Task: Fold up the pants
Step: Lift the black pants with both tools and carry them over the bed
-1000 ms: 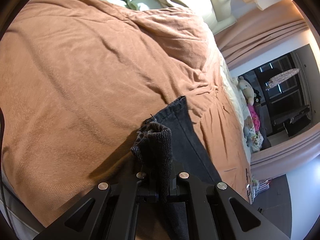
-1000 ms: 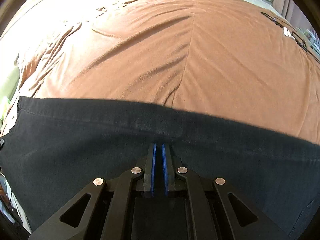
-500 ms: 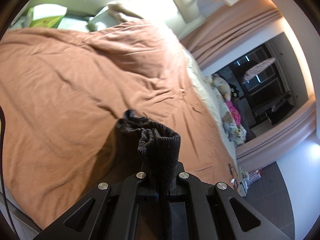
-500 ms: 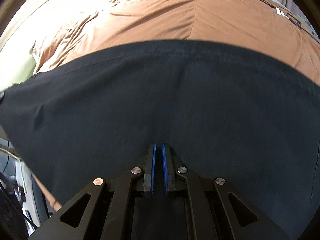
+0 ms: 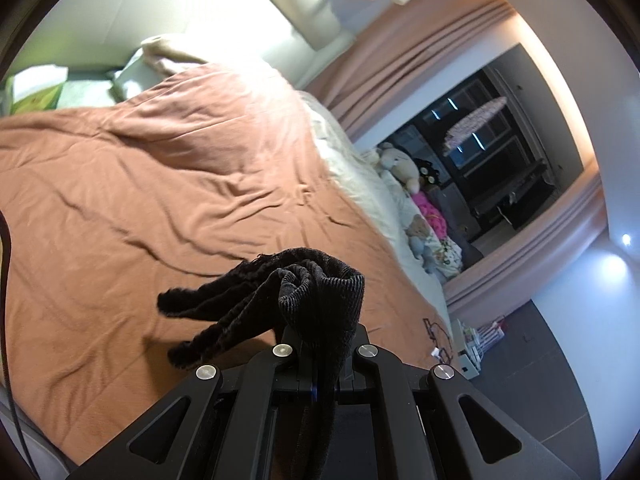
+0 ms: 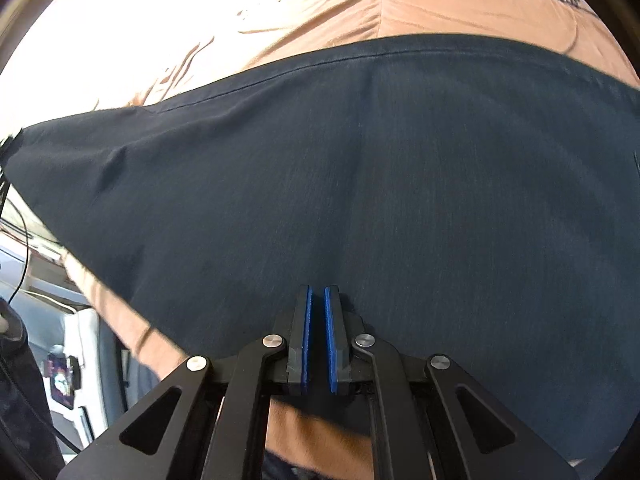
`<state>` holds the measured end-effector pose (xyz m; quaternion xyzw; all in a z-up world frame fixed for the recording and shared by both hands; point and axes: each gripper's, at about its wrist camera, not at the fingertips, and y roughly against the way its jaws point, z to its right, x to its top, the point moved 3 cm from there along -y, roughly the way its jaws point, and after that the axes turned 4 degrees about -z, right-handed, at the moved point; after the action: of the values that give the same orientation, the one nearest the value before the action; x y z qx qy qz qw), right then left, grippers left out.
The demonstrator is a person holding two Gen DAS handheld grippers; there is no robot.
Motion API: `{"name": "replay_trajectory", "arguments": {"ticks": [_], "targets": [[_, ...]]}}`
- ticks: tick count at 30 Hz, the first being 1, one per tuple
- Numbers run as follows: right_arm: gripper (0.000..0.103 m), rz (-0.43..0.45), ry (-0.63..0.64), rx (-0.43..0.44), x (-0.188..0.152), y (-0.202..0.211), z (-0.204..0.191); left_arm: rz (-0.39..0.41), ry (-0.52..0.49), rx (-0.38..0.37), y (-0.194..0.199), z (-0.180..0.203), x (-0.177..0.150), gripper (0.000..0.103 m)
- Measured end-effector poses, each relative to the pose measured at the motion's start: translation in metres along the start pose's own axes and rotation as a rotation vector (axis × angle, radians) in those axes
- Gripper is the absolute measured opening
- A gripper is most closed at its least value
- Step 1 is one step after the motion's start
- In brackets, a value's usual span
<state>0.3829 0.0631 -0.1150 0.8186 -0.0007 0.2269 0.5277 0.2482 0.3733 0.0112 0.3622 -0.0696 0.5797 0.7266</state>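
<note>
Gripping a bunched fold of the black pants (image 5: 320,292), the left claw (image 5: 325,388) holds the cloth above the brown blanket (image 5: 160,184) on the bed, a frayed hem drooping to its left. In the right wrist view the right claw (image 6: 317,336) is closed over the broad dark pants (image 6: 400,180) spread across the blanket (image 6: 440,4); whether it pinches cloth cannot be told

One pair of dark pants (image 6: 360,184) is in view, and one brown blanket (image 5: 160,184) covers the bed. Two grippers show, the left gripper (image 5: 325,360) and the right gripper (image 6: 317,336). At least three stuffed toys (image 5: 404,164) lie along the bed's far edge; more cannot be told. One dark window (image 5: 500,152) shows.
</note>
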Motion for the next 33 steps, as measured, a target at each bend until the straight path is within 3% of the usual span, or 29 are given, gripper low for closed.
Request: {"name": "replay_trajectory", "arguments": {"ticks": [6,17,33], "targets": [[0.004,0.021,0.016,0.045,-0.018,0.019,0.006,-0.003,-0.079,-0.031,0.0,0.053,-0.004,0.004],[0.004,0.192,0.036,0.077,-0.05,0.102,0.033,-0.018,-0.193,-0.101,-0.009,0.142,-0.018,0.004],[0.004,0.365,-0.052,0.075,-0.103,0.171,0.086,-0.06,-0.34,-0.201,-0.023,0.272,-0.052,0.004]]}}
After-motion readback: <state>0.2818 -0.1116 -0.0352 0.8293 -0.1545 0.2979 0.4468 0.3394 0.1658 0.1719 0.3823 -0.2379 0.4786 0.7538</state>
